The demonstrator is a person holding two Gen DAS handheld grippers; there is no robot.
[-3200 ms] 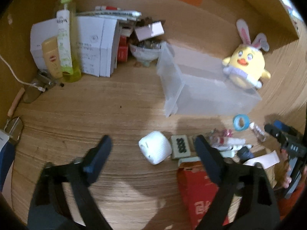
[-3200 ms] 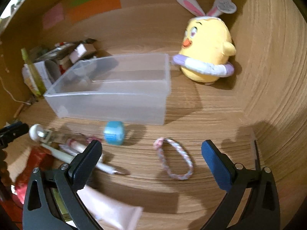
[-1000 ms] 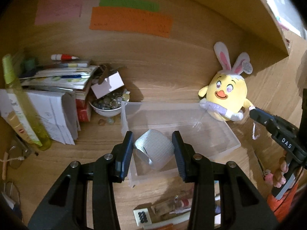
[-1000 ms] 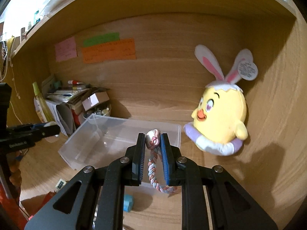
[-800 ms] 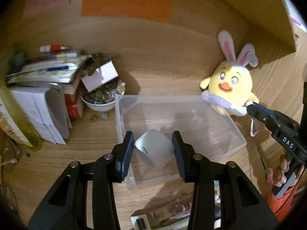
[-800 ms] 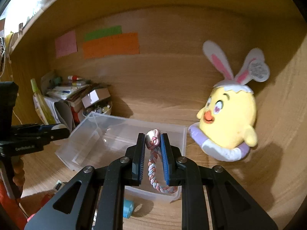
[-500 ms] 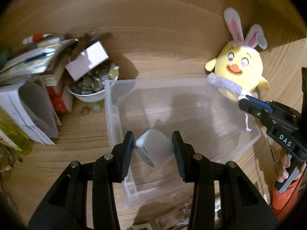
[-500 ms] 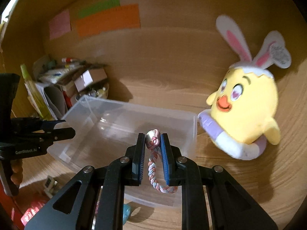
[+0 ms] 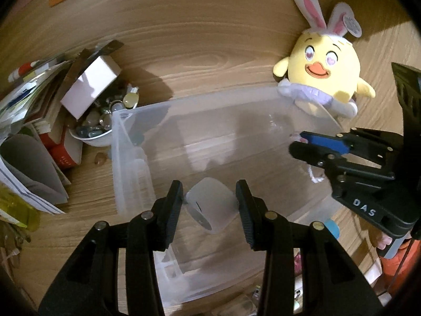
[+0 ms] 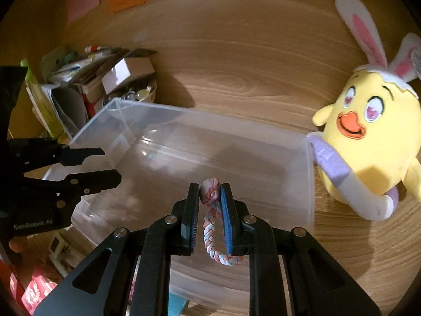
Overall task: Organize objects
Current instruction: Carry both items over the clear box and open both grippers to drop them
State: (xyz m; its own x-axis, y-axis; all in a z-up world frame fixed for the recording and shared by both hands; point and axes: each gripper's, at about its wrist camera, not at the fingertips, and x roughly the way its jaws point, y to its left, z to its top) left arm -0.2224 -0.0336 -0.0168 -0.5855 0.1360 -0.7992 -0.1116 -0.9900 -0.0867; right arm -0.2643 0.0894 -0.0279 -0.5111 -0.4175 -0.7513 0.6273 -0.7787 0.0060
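The left gripper [image 9: 209, 206] pinches a white tape roll [image 9: 210, 205] over the near end of the clear rectangular plastic bin [image 9: 136, 121]. The right gripper [image 10: 209, 205] clamps a braided pastel bracelet [image 10: 213, 226] above the same bin, whose floor looks bare. Behind the bin, a white bowl [image 9: 89, 138] holds small stones; a yellow bunny-eared chick plush [image 9: 323, 79] touches its far corner.

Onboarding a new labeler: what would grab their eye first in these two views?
Probably the yellow chick plush with bunny ears, propped at the right end of the clear plastic bin. Next, both tools poised over that bin: the left tool has a white tape roll between its fingers, and the right tool pinches a braided pastel bracelet.
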